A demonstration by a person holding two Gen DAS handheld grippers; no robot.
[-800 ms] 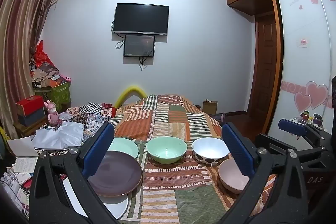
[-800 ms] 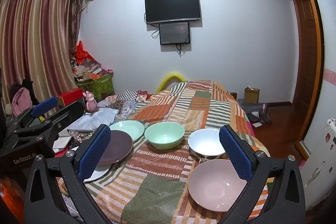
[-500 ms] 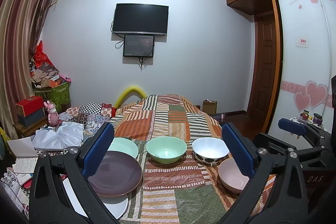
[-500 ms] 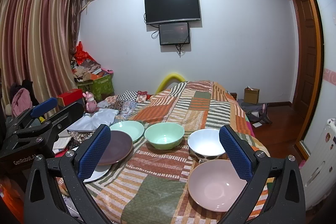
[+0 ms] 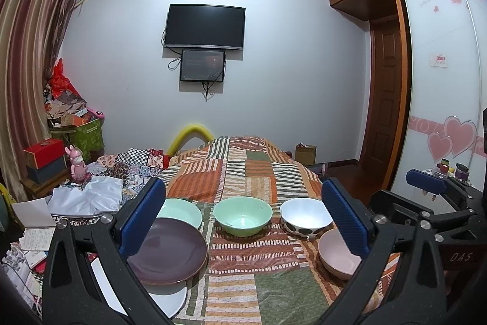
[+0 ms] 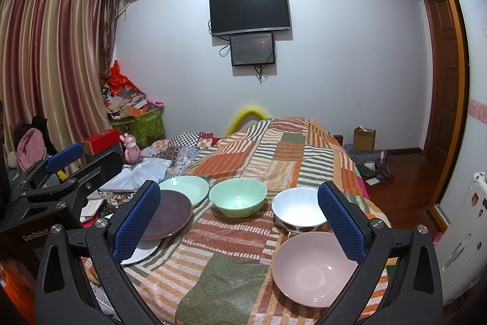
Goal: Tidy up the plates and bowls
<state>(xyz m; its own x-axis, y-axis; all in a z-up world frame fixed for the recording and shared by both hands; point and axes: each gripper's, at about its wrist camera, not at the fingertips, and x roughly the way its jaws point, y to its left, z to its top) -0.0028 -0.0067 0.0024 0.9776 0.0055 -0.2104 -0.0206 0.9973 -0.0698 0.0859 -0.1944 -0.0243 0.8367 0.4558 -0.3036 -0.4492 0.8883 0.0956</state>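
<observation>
I have not picked anything up yet; this looks like the very start, with both claws hovering over the near end of the bed [image 6: 274,160] and every dish lying loose on its patchwork cover. My left claw [image 5: 243,215] is released, jaws spread wide with nothing between them, and so is my right claw [image 6: 240,215]. Both tip slightly downward toward the dishes.

On my left the purple plate [image 5: 170,252] rests on the white plate [image 5: 170,297], with the green plate [image 5: 182,212] just behind. The green bowl [image 5: 242,215] sits mid-bed, the spotted white bowl [image 5: 304,218] to its right, and the pink bowl [image 6: 310,267] nearest my right claw.

I judge the next move is to nest the bowls: drop my right claw to the pink bowl's rim and pinch one wall, since the rim is thin and could slip.
</observation>
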